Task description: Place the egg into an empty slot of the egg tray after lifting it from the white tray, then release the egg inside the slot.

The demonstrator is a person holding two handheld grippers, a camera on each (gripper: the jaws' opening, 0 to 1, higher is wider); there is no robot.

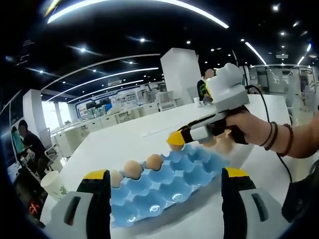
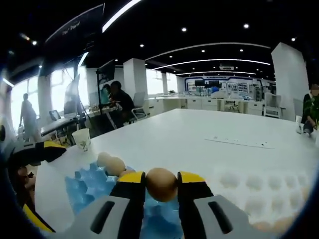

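Note:
A blue egg tray lies on the white table, with three brown eggs in its far row. My left gripper hovers over its near side, jaws wide apart and nothing between them. My right gripper, held by a hand, reaches in from the right above the tray's far edge. In the right gripper view it is shut on a brown egg above the blue tray. The white tray lies to the right, most of its dimples bare.
A paper cup stands near the table's edge beside the blue tray, also seen as the cup. More eggs sit behind the right gripper. People sit at desks beyond the table. The far tabletop is bare white.

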